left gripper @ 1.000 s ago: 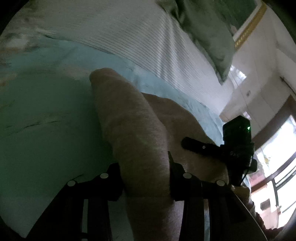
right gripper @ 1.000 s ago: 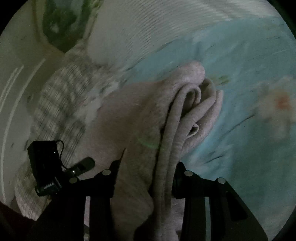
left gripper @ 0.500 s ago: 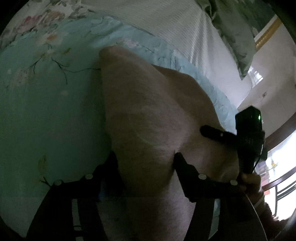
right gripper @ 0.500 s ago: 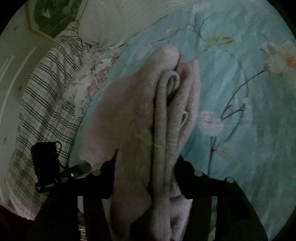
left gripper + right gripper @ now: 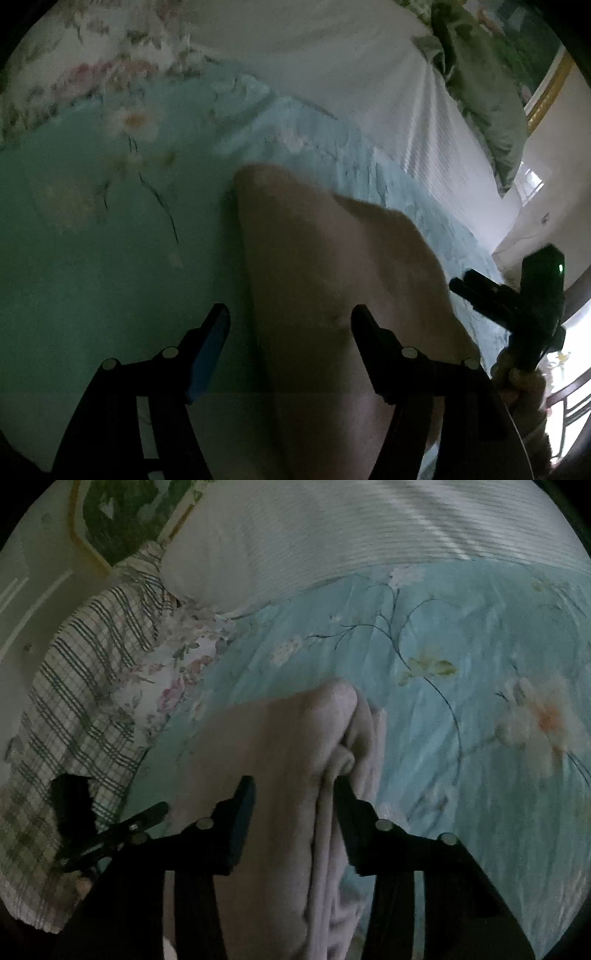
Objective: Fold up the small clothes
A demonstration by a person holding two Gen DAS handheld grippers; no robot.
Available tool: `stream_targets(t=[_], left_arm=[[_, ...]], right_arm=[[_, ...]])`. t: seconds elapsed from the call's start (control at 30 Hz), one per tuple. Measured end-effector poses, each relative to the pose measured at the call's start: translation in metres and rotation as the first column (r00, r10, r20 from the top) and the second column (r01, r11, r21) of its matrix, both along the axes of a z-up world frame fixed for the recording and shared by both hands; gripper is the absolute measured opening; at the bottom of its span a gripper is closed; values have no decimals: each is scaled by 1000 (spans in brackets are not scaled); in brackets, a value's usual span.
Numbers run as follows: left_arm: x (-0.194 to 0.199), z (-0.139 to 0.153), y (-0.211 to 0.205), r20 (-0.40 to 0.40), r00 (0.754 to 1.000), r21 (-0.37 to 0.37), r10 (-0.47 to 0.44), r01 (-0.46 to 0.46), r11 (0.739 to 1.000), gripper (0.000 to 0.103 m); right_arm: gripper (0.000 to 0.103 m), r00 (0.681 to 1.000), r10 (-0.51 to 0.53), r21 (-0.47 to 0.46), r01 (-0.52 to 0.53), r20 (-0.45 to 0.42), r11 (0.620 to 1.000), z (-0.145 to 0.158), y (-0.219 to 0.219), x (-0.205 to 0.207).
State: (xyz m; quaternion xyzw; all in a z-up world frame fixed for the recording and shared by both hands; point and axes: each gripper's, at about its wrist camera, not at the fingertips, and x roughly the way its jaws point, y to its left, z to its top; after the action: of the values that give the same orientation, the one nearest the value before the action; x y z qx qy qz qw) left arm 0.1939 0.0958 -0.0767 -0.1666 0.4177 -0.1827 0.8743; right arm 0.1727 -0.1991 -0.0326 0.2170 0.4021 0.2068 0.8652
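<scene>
A folded pinkish-beige garment (image 5: 332,266) lies on the light-blue floral bedspread (image 5: 92,258). My left gripper (image 5: 290,317) is open, its fingers standing apart on either side of the garment's left fold. In the right wrist view the garment (image 5: 280,760) shows its layered folded edge. My right gripper (image 5: 293,790) is open too, its fingers straddling that edge with slack on the left side. Each gripper shows in the other's view, the right one (image 5: 517,295) and the left one (image 5: 103,830).
A white ribbed pillow (image 5: 332,535) and a green one (image 5: 480,92) lie at the head of the bed. A plaid cloth (image 5: 74,683) and floral sheet (image 5: 177,672) lie to the left. A window (image 5: 565,387) is at the far right.
Both grippers were shut on the garment and have opened. The garment has come down flat onto the bedspread, and both grippers have drawn back a little.
</scene>
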Motion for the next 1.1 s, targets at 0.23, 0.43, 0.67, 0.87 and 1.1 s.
stream_targets(t=[0.23,0.43,0.67,0.87,1.1], left_arm=[[-11,18,-15,69,995,18,-76,75,997,48],[-27,24,-39,103,974,41,-204,201,979,45],[-22,-10,-65,31,977,136,-212,206,969,41],[-25,-7,-67,31,978,169,-205,197,966,41],[-57,9,-48,44,977,125,-209,202,971,41]], right_arm=[[11,1000,22,30,-21,-10,999,-5,10,18],[10,998,-63,99,64,-4,993,-22,-20,-2],[10,992,-98,40,101,-84,994,-56,-19,9],[15,992,-112,62,115,-59,991,-32,-31,-10],[35,997,-75,81,74,9,994,-10,-33,-82]])
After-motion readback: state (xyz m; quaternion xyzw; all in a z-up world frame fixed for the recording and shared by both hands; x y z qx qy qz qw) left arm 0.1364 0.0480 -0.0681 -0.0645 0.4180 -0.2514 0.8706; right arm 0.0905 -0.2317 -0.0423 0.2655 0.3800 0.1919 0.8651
